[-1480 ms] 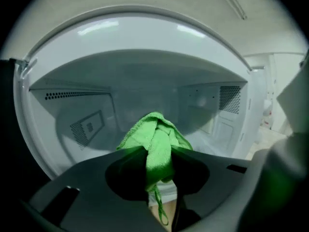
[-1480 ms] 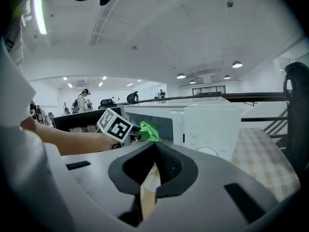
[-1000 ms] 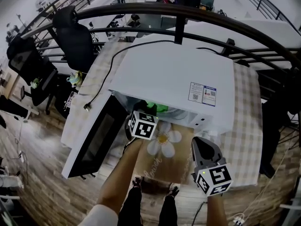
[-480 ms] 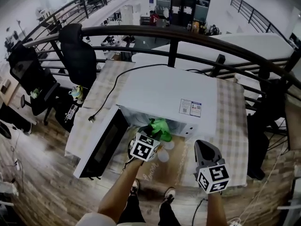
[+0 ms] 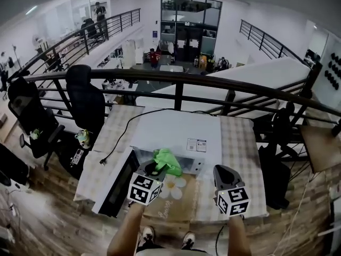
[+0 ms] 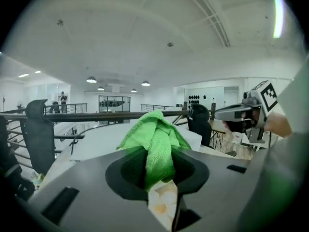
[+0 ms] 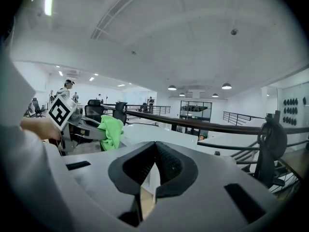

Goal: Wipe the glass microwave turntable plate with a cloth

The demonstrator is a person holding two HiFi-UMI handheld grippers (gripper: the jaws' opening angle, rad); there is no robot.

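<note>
The left tongs [image 6: 159, 170] clamp the green cloth [image 6: 153, 137] and hold it raised just in front of the open microwave [image 5: 176, 135], near the table [image 5: 241, 143] front edge. The turntable plate is hidden, probably in the cavity ahead and below. The right tongs [image 7: 155, 166] are closed on nothing and farther off.

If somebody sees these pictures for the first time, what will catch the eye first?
The bright green cloth, pinched in the left tongs, stands out against the white microwave, whose door stands open on a checked table. To the right, the right tongs are shut and hold nothing.
</note>
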